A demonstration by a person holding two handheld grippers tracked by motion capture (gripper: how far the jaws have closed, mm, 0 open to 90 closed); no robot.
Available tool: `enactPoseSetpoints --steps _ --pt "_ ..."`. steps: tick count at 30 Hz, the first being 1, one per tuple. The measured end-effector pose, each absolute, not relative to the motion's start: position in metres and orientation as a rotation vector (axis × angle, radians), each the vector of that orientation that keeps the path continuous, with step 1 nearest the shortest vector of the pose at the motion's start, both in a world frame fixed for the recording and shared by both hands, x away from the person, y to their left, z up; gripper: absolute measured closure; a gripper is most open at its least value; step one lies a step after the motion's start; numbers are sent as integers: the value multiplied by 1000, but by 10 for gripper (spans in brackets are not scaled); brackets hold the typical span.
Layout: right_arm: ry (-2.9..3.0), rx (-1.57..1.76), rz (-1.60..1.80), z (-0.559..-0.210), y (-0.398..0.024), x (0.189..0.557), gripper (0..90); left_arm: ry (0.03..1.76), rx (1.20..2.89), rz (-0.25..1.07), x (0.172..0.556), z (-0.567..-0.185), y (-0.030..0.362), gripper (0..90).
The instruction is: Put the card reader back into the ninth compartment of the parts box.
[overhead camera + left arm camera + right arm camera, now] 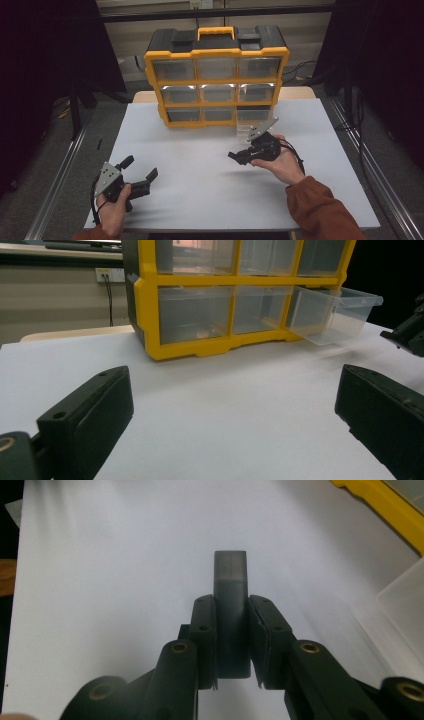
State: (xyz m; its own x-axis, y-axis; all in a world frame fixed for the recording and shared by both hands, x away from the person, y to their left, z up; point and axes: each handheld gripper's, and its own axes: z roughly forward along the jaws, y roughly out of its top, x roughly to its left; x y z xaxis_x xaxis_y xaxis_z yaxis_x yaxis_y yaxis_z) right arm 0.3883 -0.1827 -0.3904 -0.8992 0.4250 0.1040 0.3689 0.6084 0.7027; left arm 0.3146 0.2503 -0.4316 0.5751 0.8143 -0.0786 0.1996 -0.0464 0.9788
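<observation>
My right tool (232, 680) is clamped on a dark block (230, 605), lifted off the counter (200, 165). The drawer (334, 312) stands pulled out just beside it; dropping the block in remains. My left tool (137, 170) waits agape.

Organizer (217, 75) behind on table (200, 195); drawer (334, 314) pulled out.
</observation>
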Motion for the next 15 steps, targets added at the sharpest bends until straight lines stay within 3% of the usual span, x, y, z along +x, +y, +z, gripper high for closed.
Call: enactPoseSetpoints --steps 15 --pt "2699 681 1213 -378 -190 388 737 890 1563 617 315 -432 250 22"
